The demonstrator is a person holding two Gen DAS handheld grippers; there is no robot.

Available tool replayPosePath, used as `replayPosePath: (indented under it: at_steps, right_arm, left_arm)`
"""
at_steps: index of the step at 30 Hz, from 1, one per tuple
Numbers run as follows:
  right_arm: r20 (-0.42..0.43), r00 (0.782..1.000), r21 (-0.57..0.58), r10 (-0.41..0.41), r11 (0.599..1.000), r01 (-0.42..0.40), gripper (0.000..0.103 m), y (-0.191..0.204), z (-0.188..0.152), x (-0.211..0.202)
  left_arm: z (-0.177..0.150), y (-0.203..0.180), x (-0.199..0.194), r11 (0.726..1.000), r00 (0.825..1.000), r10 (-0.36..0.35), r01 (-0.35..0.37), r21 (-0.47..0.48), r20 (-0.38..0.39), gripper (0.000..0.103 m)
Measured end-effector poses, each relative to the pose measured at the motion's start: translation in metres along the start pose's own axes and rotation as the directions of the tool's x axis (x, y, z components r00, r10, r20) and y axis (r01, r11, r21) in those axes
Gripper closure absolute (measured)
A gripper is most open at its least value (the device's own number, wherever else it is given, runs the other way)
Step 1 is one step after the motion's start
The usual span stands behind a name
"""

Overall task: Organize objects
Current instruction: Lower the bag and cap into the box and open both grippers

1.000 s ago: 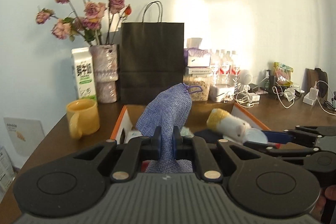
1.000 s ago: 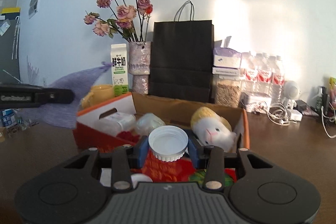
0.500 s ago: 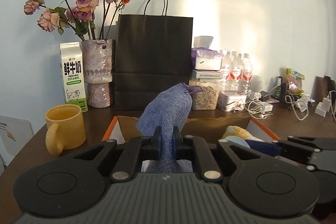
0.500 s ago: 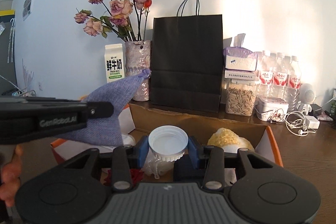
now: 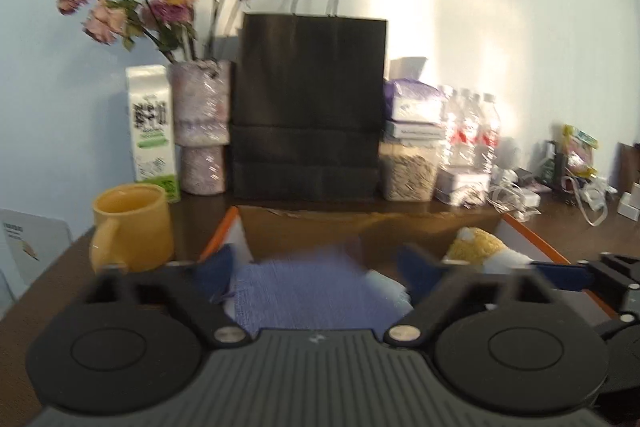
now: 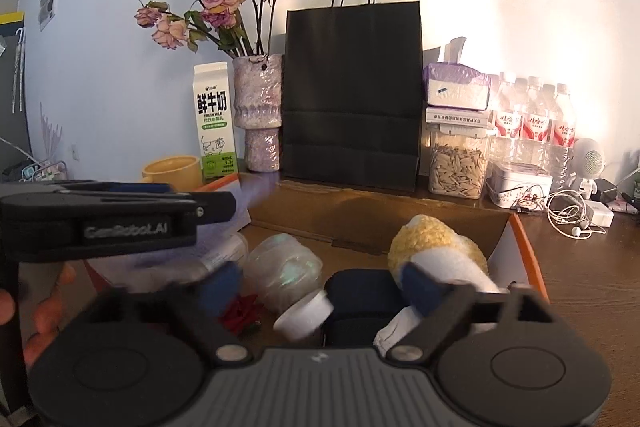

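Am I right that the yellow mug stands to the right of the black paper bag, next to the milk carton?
Not quite: the yellow mug stands left of the black paper bag, next to the milk carton, as the left wrist view shows.

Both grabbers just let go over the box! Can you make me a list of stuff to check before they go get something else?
1. Left hand-held gripper open, jaws just opened: ok.
2. Purple cloth released and lying in the cardboard box, between the jaws but not pinched: ok.
3. Right hand-held gripper open, jaws just opened: ok.
4. White-capped bottle let go, lying on its side in the box: ok.
5. Plush toy inside the box: ok.
6. Yellow mug put away: not ok, it stands outside the box.
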State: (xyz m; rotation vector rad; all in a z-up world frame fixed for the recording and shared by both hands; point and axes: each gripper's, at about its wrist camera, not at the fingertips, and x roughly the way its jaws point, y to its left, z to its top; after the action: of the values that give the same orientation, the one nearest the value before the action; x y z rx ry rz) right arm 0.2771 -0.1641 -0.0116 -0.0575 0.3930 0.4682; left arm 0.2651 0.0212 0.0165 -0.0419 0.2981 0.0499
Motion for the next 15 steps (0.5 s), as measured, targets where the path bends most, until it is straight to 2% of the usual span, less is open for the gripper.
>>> replayPosePath:
  at_steps: [3, 15]
  right_arm:
    - [-0.002, 1.0, 0.008, -0.013, 1.0, 0.013, 0.001, -0.0018, -0.0013, 0.0003]
    - [0.009, 1.0, 0.01, -0.019, 1.0, 0.019, 0.0, -0.0024, -0.0033, -0.0018]
  left_arm:
    - [0.0026, 0.002, -0.0048, 1.0, 1.0, 0.007, -0.007, -0.005, 0.021, 0.0]
    - [0.0, 0.0029, -0.0039, 1.0, 1.0, 0.005, -0.005, -0.015, 0.007, 0.0]
